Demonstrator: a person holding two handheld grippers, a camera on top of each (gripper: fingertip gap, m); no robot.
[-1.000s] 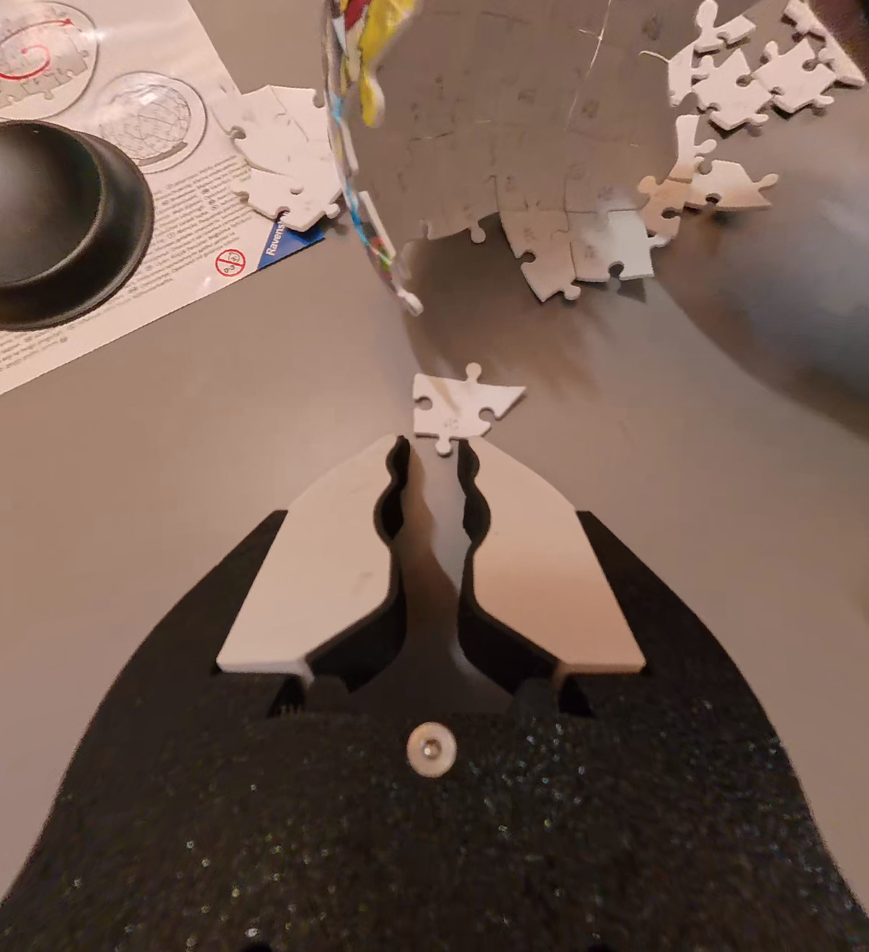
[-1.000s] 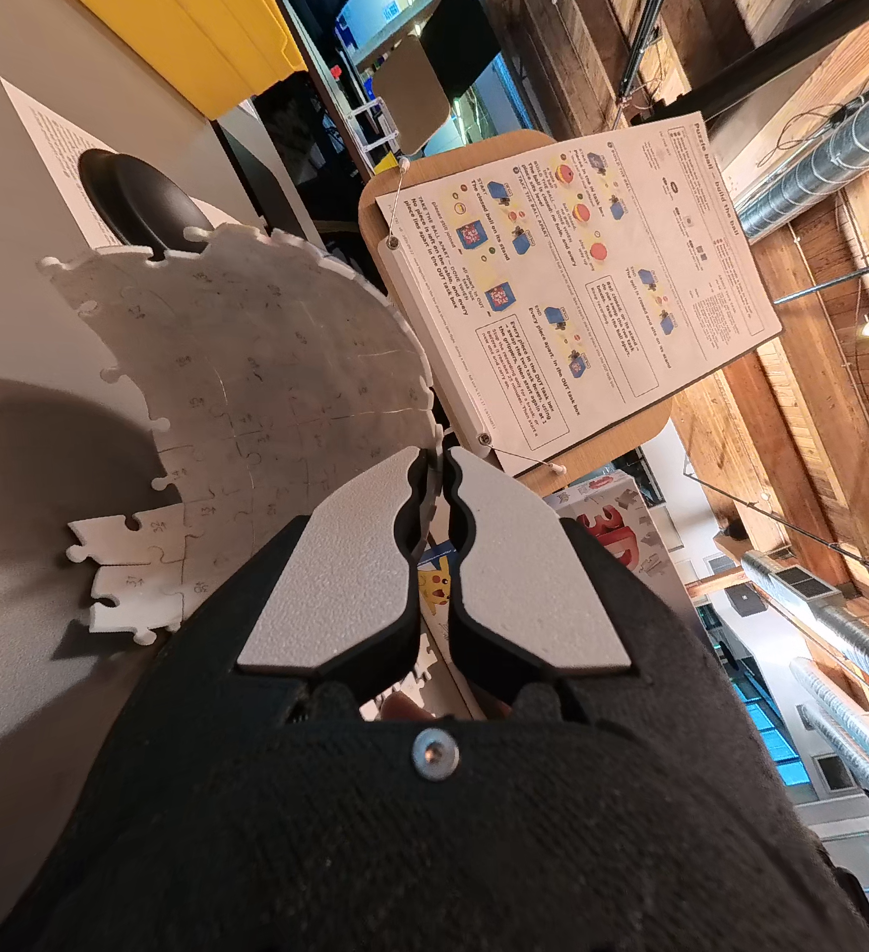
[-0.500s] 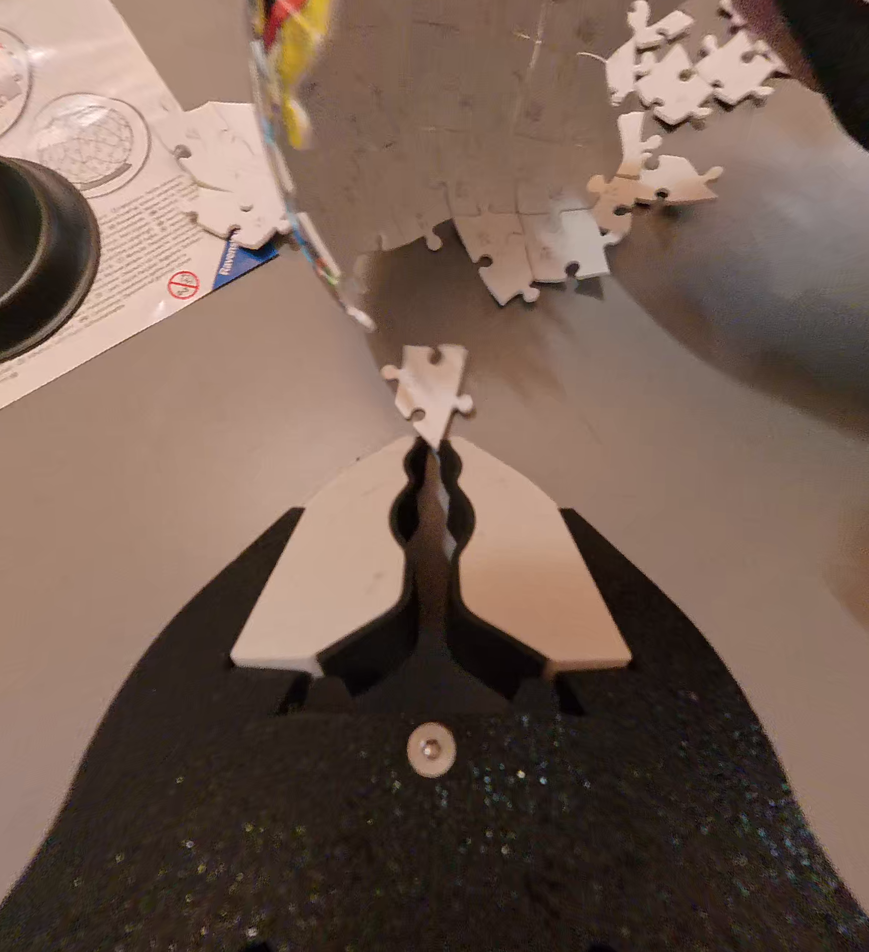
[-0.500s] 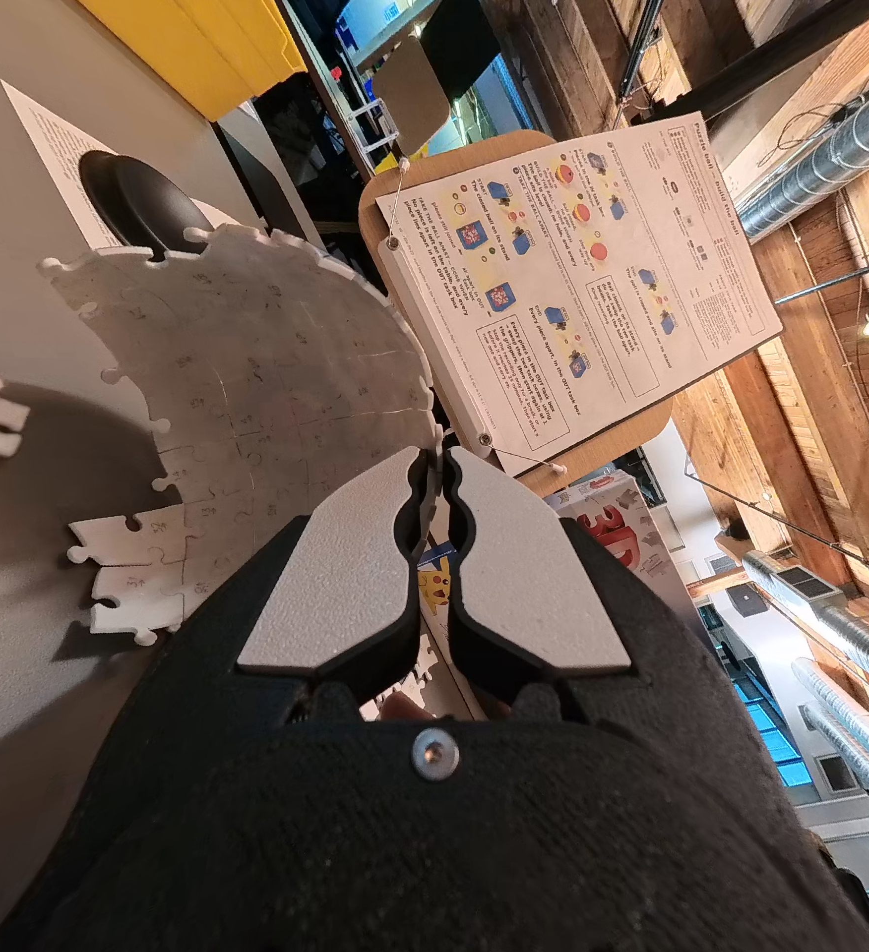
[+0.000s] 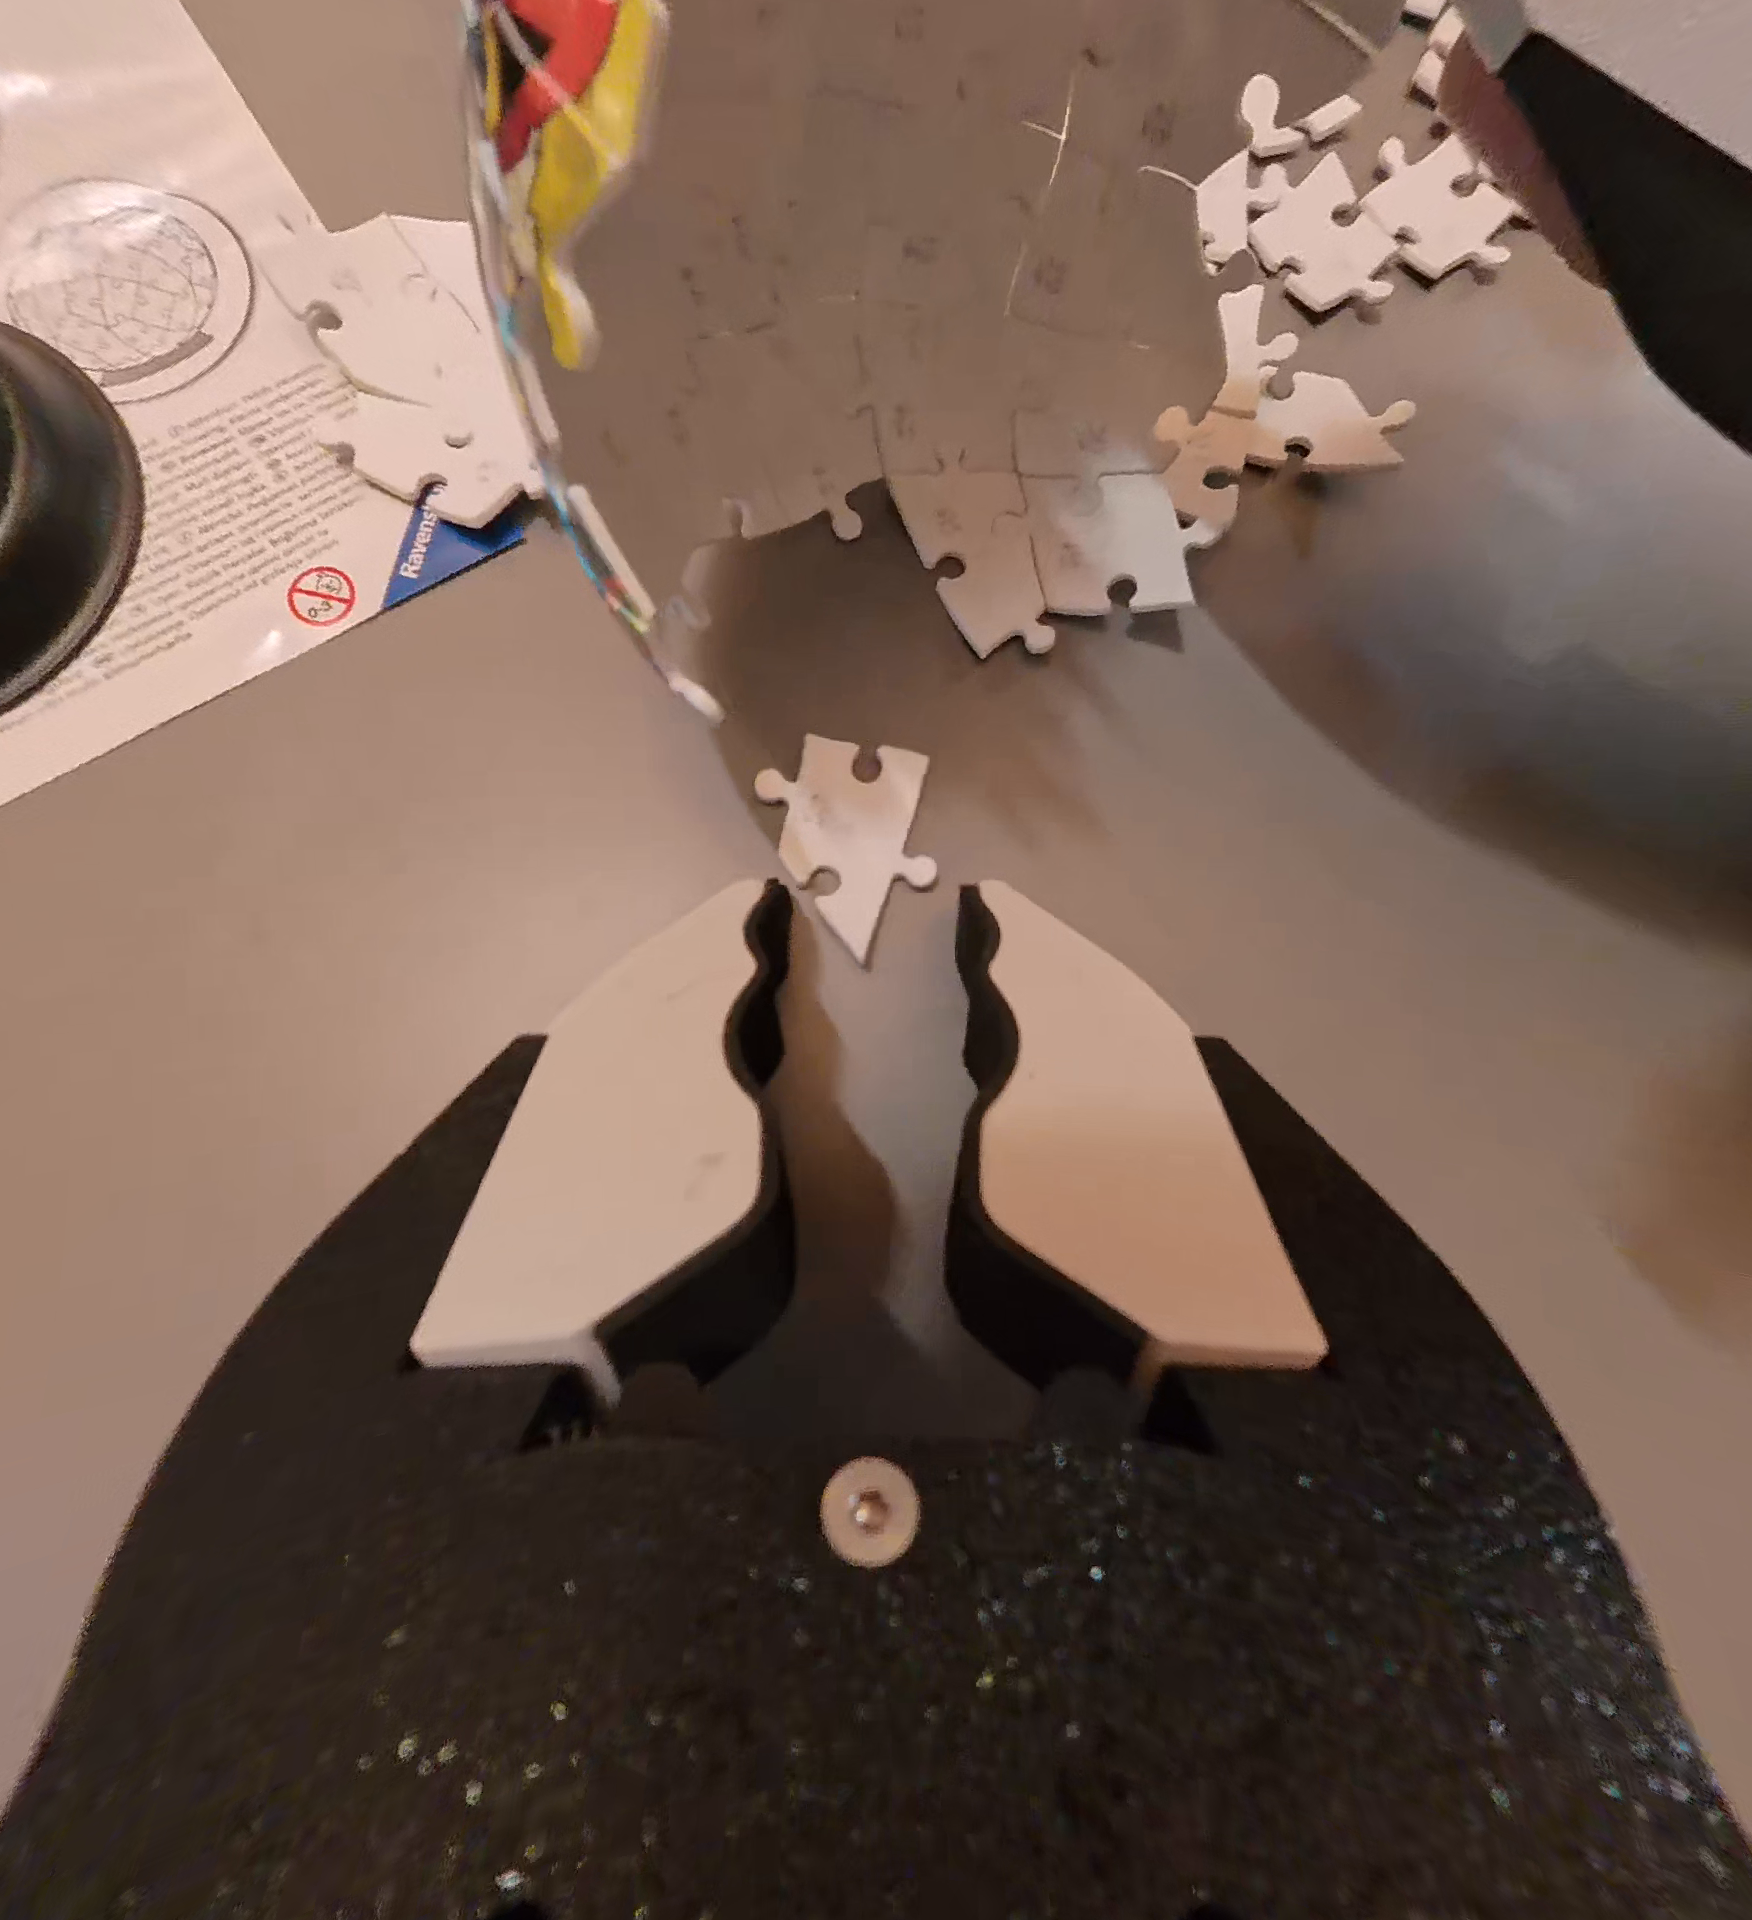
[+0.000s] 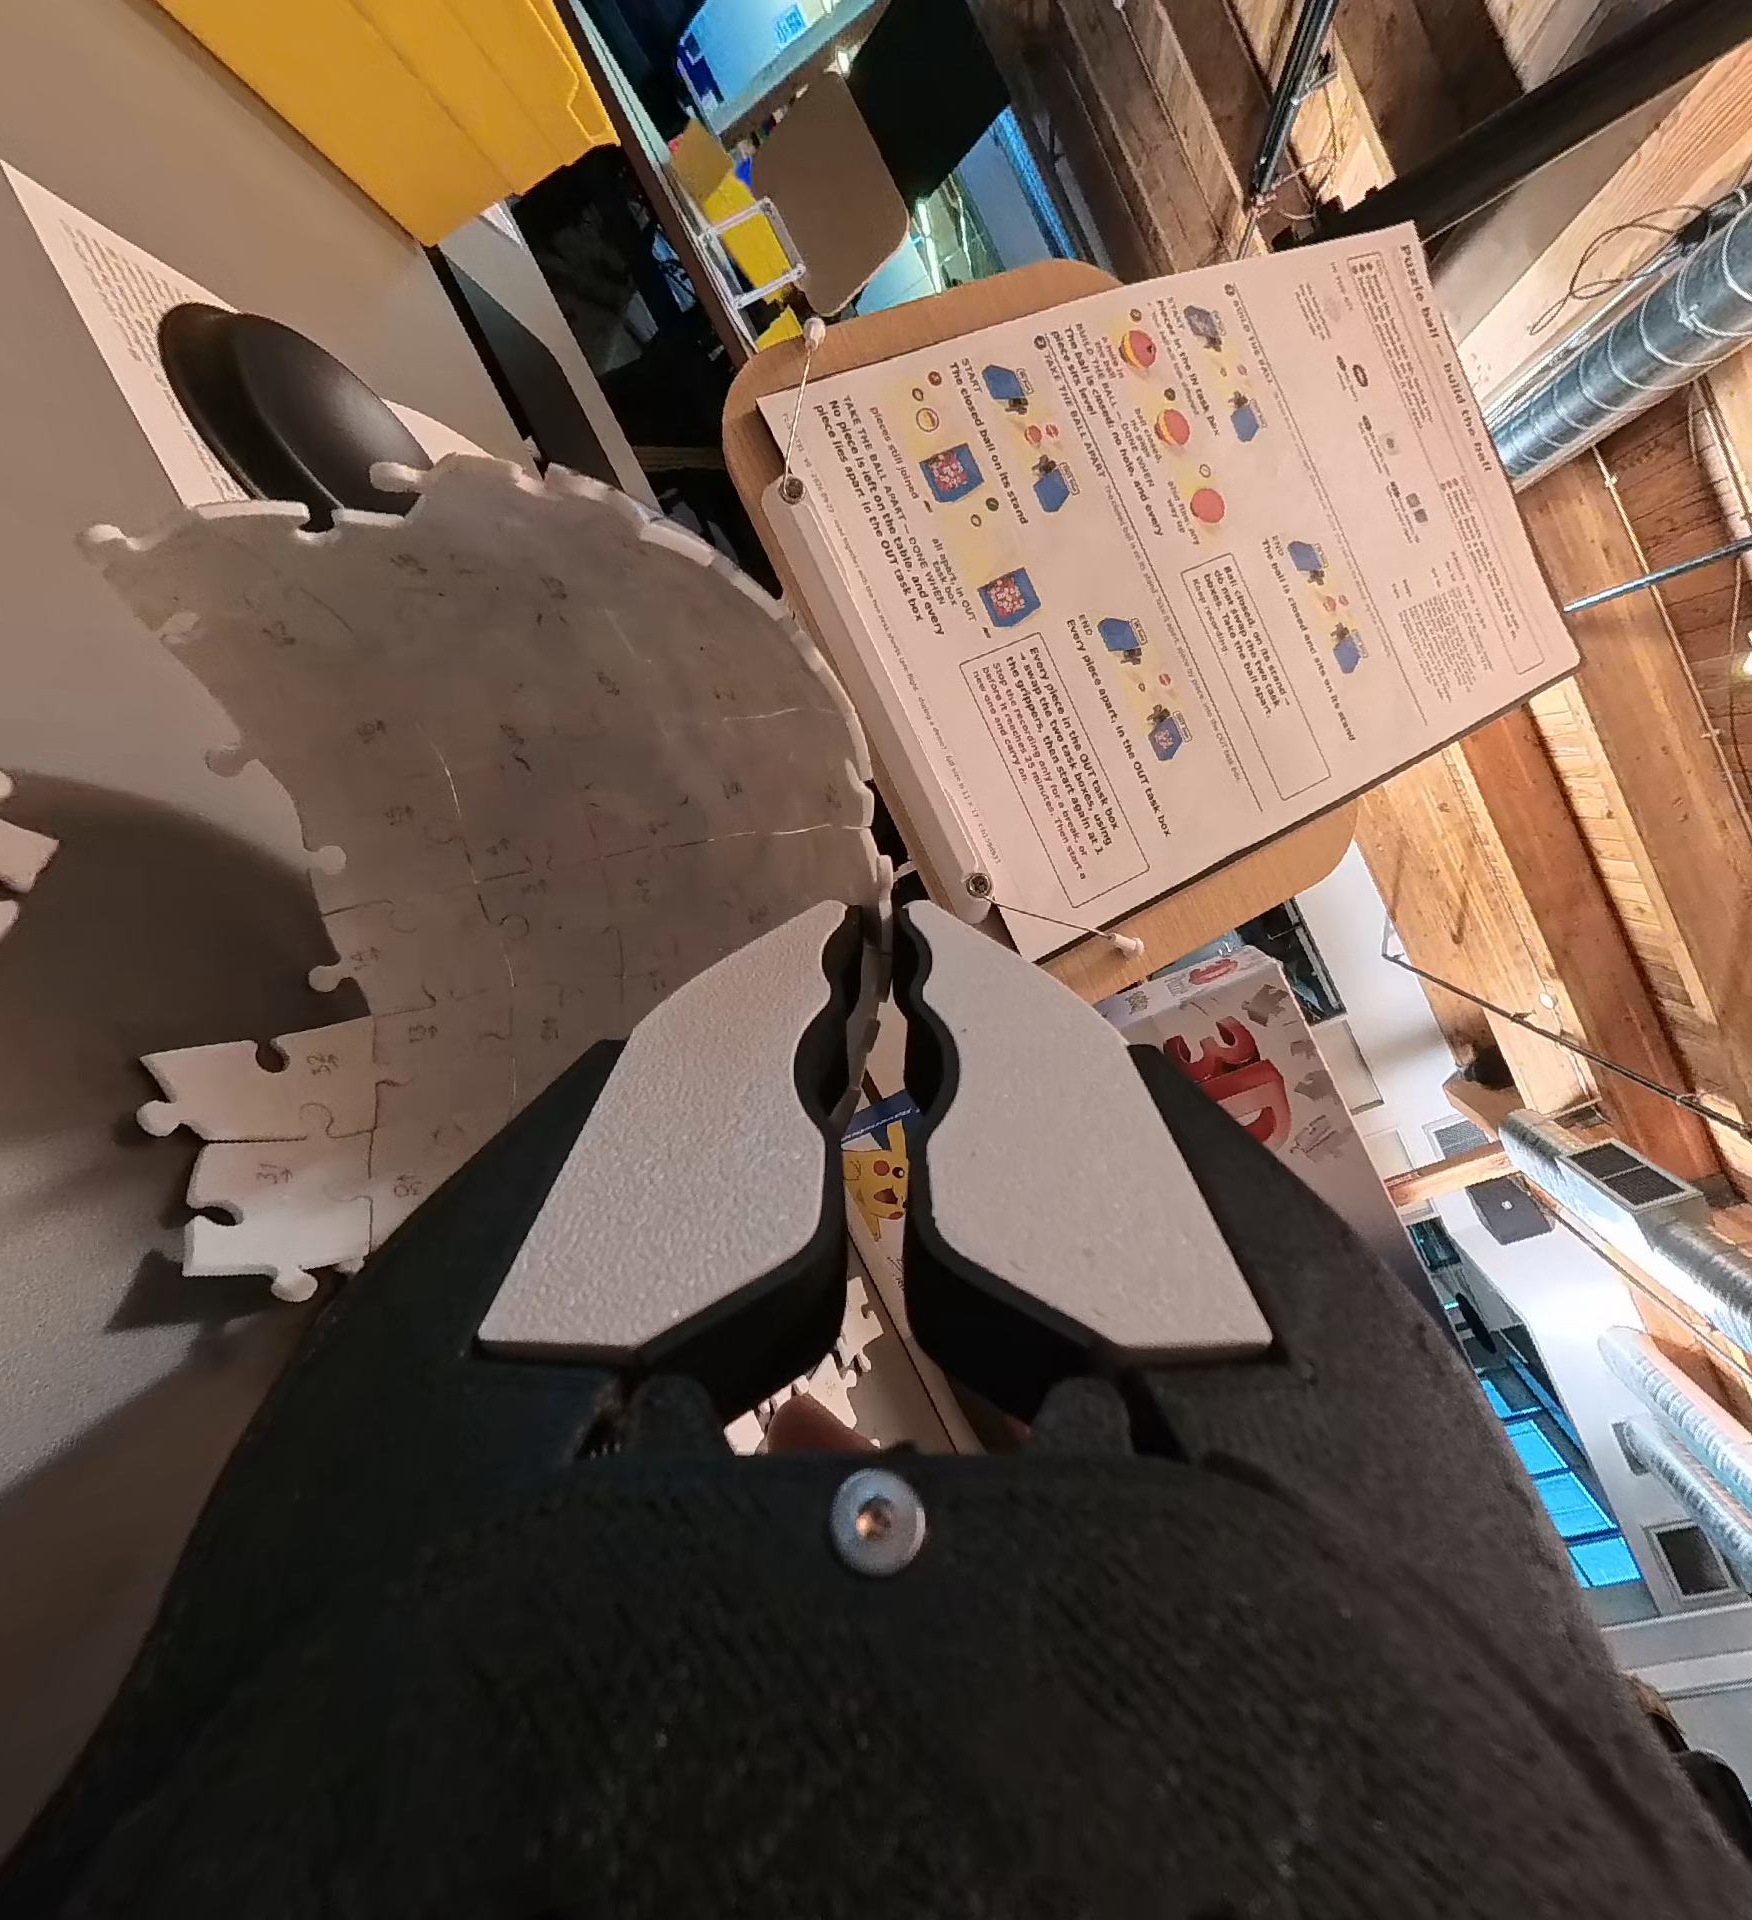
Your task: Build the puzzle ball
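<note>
Part-built puzzle ball held at its rim, one loose piece by the other gripper

The right gripper point(image 6: 877, 935) pinches the edge of the curved puzzle shell point(image 6: 539, 769), seemingly lifted above the grey worktop point(image 5: 332, 935). Just below the shell, a single piece point(image 5: 851, 836) lies between the spread, empty tips of the left gripper point(image 5: 872, 914); more pieces point(image 5: 1339, 229) lie beyond.

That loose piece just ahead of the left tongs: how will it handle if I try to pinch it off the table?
The piece lies flat and thin on the smooth table, so it will likely slide rather than lift. It looks light and stiff, probably easy to flick away. Its small tabs may bend if squeezed.
</note>
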